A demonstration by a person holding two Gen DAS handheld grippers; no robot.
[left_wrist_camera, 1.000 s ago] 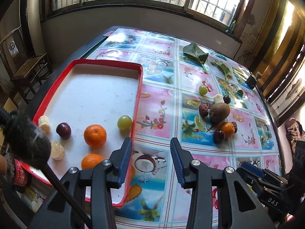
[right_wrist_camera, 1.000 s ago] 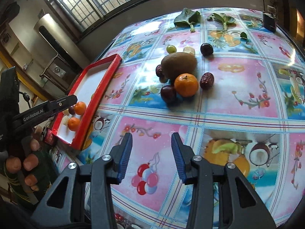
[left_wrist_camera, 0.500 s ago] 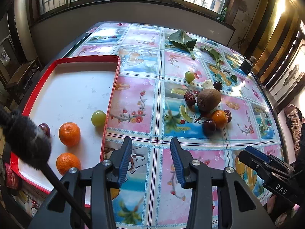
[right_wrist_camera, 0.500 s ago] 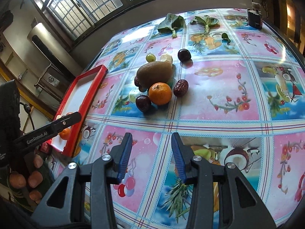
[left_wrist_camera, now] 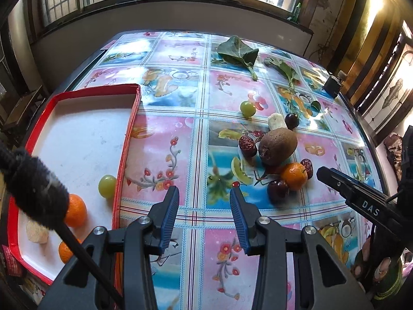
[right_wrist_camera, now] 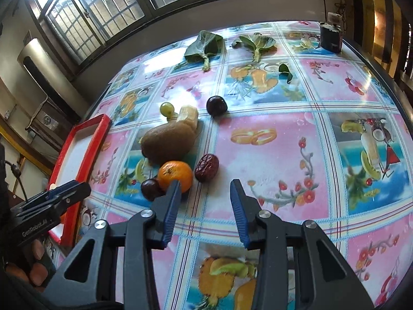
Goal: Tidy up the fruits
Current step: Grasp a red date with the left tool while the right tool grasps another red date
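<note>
A red tray [left_wrist_camera: 126, 139] at the left holds a green grape [left_wrist_camera: 107, 186], two oranges [left_wrist_camera: 76, 213] and a banana piece [left_wrist_camera: 37, 231]. Loose fruit sits in a cluster on the table: a kiwi [right_wrist_camera: 167, 140], an orange [right_wrist_camera: 175, 174], a red date [right_wrist_camera: 206, 168], a dark plum [right_wrist_camera: 151, 188], a grape [right_wrist_camera: 166, 108], a banana piece [right_wrist_camera: 188, 115] and another plum [right_wrist_camera: 216, 106]. My left gripper [left_wrist_camera: 204, 191] hangs open over bare tablecloth between tray and cluster. My right gripper [right_wrist_camera: 205, 184] is just short of the orange and date, its jaws closing with nothing between them.
Two green leaves [left_wrist_camera: 238, 51] [left_wrist_camera: 282, 69] lie at the far side of the table, with a small dark box [right_wrist_camera: 330, 37] at the far right corner. A furry microphone [left_wrist_camera: 33, 180] hides part of the tray. A wall and windows stand behind.
Both grippers have moved closer to the fruit cluster. The left one has shifted right, away from the tray. The right gripper's jaws have narrowed a little.
</note>
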